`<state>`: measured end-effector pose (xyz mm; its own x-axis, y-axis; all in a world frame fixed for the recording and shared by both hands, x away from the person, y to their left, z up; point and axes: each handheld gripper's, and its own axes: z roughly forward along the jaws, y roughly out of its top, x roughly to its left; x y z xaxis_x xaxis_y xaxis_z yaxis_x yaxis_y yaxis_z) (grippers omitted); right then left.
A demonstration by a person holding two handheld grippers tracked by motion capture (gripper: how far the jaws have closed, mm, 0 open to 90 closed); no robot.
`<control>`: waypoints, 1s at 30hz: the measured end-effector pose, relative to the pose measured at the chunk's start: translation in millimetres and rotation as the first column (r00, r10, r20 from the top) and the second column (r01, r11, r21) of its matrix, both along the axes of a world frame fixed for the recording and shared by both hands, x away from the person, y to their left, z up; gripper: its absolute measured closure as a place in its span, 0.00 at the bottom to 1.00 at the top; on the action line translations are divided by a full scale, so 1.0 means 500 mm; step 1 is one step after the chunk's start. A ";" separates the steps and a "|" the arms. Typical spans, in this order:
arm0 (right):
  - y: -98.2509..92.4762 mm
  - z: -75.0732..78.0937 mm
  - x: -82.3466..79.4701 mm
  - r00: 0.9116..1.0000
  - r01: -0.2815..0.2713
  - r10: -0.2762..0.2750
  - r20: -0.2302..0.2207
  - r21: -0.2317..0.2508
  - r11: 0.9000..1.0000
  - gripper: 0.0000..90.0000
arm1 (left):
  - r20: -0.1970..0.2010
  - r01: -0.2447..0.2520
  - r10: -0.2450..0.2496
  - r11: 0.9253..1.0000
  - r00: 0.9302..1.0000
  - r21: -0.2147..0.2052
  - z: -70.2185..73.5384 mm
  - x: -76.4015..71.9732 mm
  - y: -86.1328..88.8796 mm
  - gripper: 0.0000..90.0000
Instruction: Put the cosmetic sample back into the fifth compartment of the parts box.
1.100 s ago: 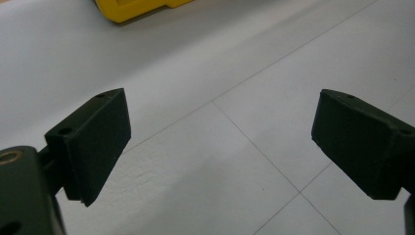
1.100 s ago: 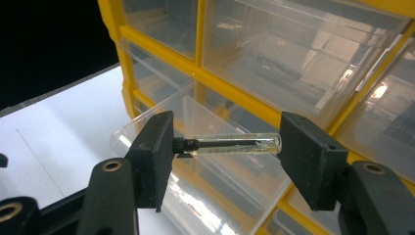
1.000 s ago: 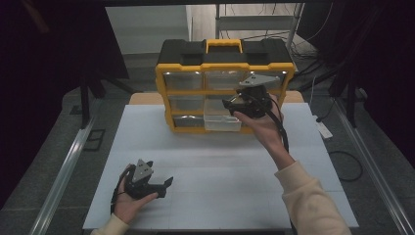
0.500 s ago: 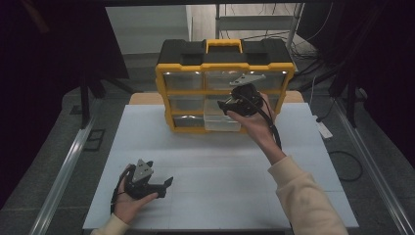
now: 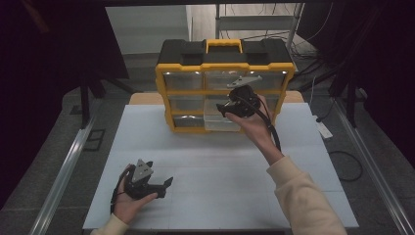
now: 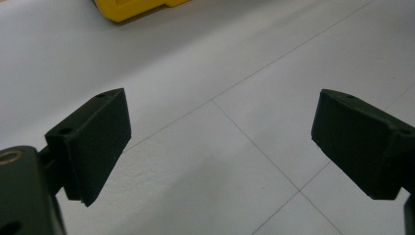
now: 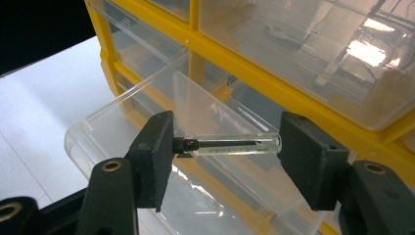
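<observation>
A yellow and black drawer organizer (image 5: 162,98) stands at the far side of the white table (image 5: 220,171). One clear drawer (image 5: 219,123) in its bottom row is pulled out. My right gripper (image 5: 224,108) hovers just above that drawer. In the right gripper view it (image 7: 225,147) is shut on a small clear tube (image 7: 235,144) with a black cap, held end to end between the jaws, over the open drawer (image 7: 98,132). My left gripper (image 5: 165,187) rests low at the table's front left, open, with nothing between its jaws (image 6: 220,142).
The organizer's other clear drawers (image 7: 303,54) are closed. Dark floor and metal rails (image 5: 63,166) flank the table. A shelf frame (image 5: 254,22) and cables (image 5: 342,161) lie behind and to the right. A corner of the yellow organizer (image 6: 132,10) appears far ahead of the left gripper.
My right gripper has moved a little left and down with the tube, closer over the open drawer. The left gripper has stayed still.
</observation>
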<state>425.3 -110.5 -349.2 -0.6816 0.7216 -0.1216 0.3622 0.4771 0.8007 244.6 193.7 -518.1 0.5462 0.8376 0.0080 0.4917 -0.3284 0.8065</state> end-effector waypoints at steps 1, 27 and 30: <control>0.000 0.000 0.000 1.000 -0.001 0.001 -0.003 0.000 1.000 0.44 | 0.001 0.000 0.000 1.000 1.000 0.001 0.000 0.000 0.000 0.09; -0.048 -0.002 -0.033 0.998 -0.063 0.061 0.030 0.080 0.995 0.20 | -0.002 -0.008 0.008 1.000 1.000 -0.019 0.004 0.003 0.003 0.09; -0.059 0.000 -0.037 0.998 -0.059 0.056 0.037 0.093 0.994 0.20 | 0.003 -0.008 0.009 1.000 1.000 -0.015 0.006 0.002 0.001 0.09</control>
